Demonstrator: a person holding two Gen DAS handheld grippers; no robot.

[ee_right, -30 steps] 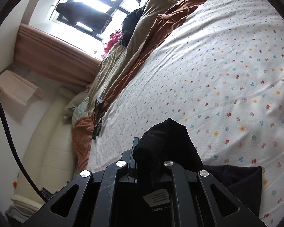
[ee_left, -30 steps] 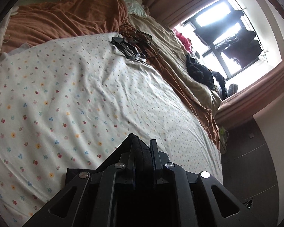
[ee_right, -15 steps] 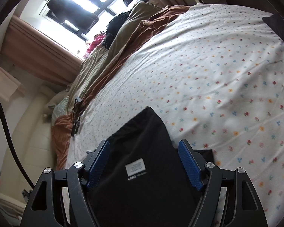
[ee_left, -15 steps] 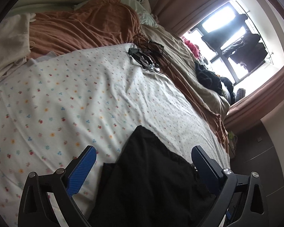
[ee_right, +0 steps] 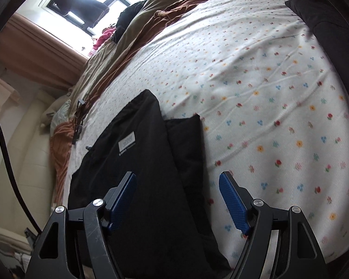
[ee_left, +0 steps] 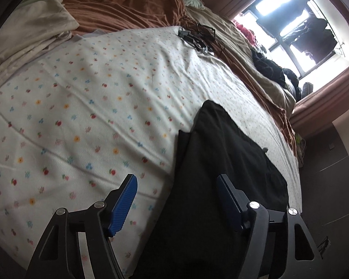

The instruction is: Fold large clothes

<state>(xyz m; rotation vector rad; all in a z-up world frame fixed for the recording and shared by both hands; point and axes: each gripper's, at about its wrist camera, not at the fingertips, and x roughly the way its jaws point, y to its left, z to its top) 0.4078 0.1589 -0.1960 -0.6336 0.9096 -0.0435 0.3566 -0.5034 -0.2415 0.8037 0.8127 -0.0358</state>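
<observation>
While both sets of jaws stand apart and grip nothing, the left gripper (ee_left: 175, 200) is narrowing a little with only the black garment (ee_left: 223, 174) lying under it, and the right gripper (ee_right: 178, 198) hangs wide over the same cloth. That garment rests flat at the near edge of the flowered bedsheet (ee_left: 86, 107), one layer laid over another with a white label (ee_right: 127, 142) showing, which suggests a fold just set down. Farther off lie a rust-brown blanket (ee_left: 137, 7) and a tangle of cables (ee_left: 199, 37), with a dark cushion (ee_right: 323, 16) at far right. No containers are visible.
</observation>
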